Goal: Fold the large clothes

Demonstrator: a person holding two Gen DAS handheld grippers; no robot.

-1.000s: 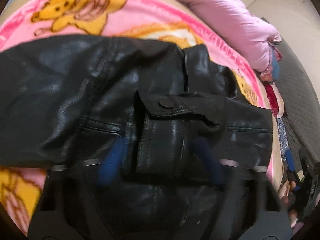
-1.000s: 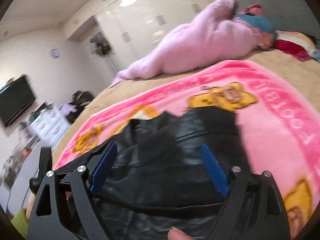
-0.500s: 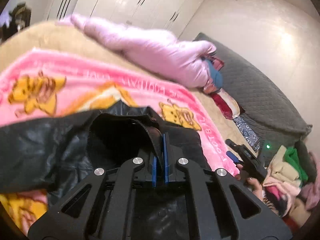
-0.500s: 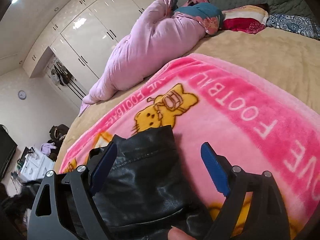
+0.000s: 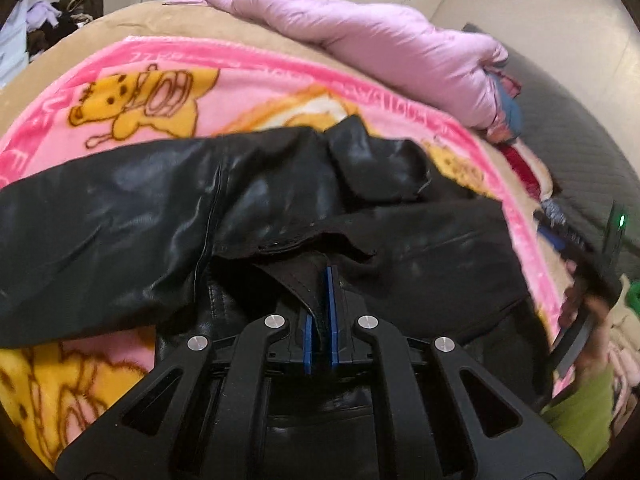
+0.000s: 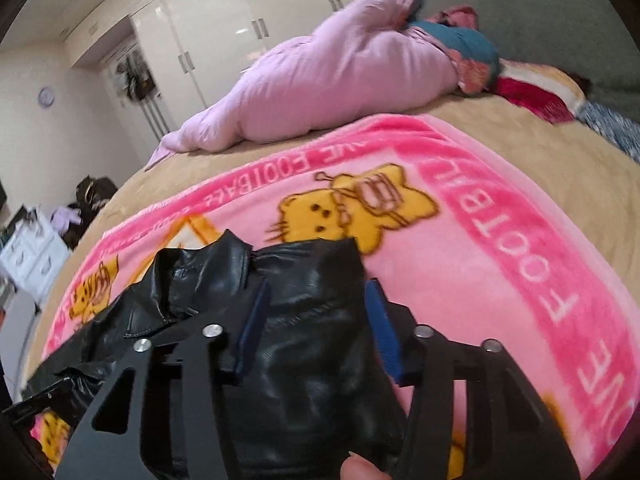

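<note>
We see a black leather jacket [image 5: 280,200] lying crumpled on a pink fleece blanket [image 6: 500,240] spread over a bed, toward the blanket's near edge. Our left gripper [image 5: 321,280] has its blue pads pressed together, pinching a fold of the jacket's edge. Our right gripper [image 6: 316,316] has just been closing; its jaws straddle another fold of the jacket, and we cannot tell whether the pads touch it. The blanket shows yellow cartoon cats and the partly readable word "FOOTBALL". A lilac quilt [image 6: 340,92] lies along the bed's far edge.
</note>
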